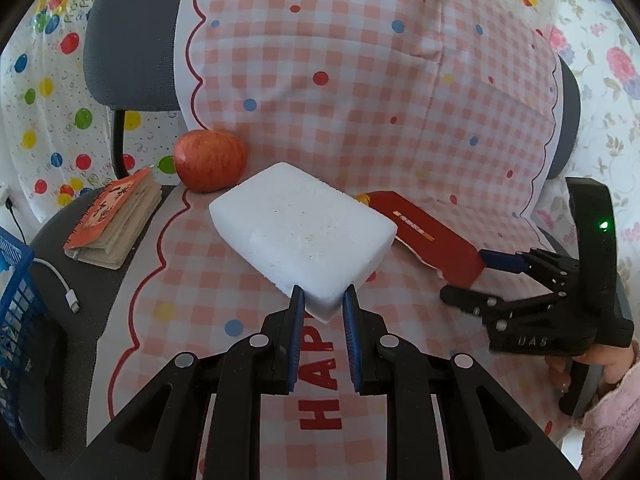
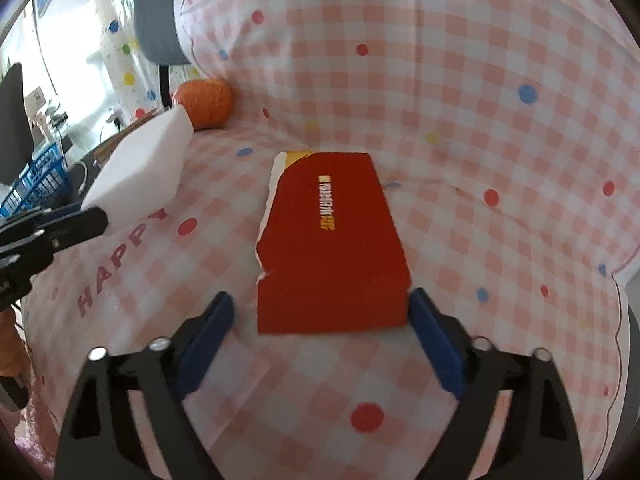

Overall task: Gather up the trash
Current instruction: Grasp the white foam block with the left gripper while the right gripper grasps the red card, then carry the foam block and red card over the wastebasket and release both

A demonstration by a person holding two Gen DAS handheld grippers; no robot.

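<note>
A white foam block (image 1: 300, 236) lies tilted on the pink checked cloth (image 1: 360, 80). My left gripper (image 1: 323, 300) is shut on its near corner. The block also shows at the left in the right wrist view (image 2: 140, 172), with the left gripper's finger on it. A torn red paper packet (image 2: 332, 244) lies flat on the cloth. My right gripper (image 2: 320, 312) is open, with one pad on each side of the packet's near end. In the left wrist view the packet (image 1: 432, 236) lies right of the block, with the right gripper (image 1: 476, 276) at its end.
A red apple (image 1: 210, 164) and a small orange notebook (image 1: 116, 220) sit at the back left of the chair seat. A blue basket (image 1: 16, 304) and a white cable (image 1: 64, 288) are at the far left. The chair back (image 1: 132, 36) rises behind.
</note>
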